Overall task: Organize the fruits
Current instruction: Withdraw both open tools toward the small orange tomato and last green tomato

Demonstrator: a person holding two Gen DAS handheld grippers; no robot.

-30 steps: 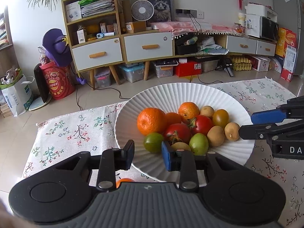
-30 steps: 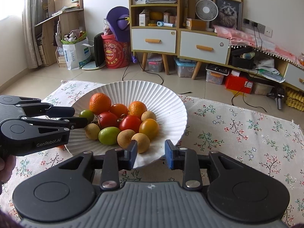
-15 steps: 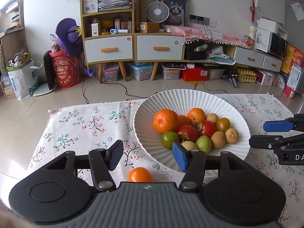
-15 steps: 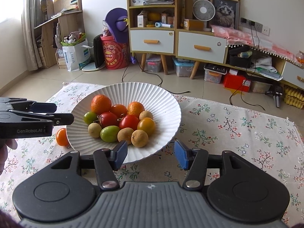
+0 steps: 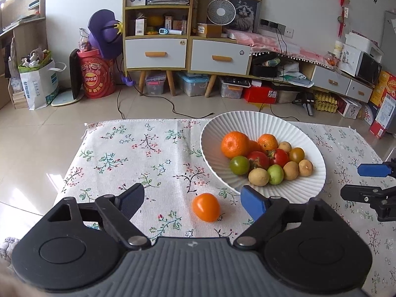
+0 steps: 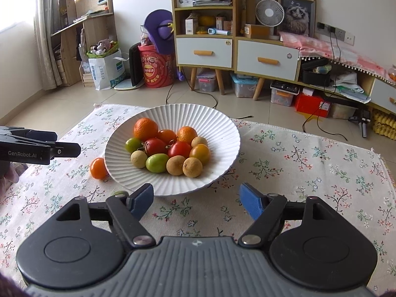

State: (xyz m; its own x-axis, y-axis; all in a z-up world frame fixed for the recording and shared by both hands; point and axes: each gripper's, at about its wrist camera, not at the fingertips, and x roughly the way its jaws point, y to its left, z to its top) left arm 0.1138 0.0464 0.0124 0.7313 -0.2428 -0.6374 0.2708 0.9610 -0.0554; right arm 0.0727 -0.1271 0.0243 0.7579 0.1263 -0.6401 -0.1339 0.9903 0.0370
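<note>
Left wrist view: left gripper (image 5: 191, 199) fingers spread, empty, framing stray orange tomato (image 5: 206, 207) at plate's (image 5: 250, 123) seven o'clock; right gripper (image 6: 196, 198) likewise spread, empty.

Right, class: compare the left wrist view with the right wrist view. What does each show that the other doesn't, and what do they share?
Only the left wrist view shows the microwave at far right, and the right gripper seen side-on.

Only the right wrist view shows the curtained window at left, and the left gripper from the side.

Both show the white plate heaped with fruit, the orange tomato lying on the floral cloth beside the plate, and the cabinet behind. Both grippers are open.
</note>
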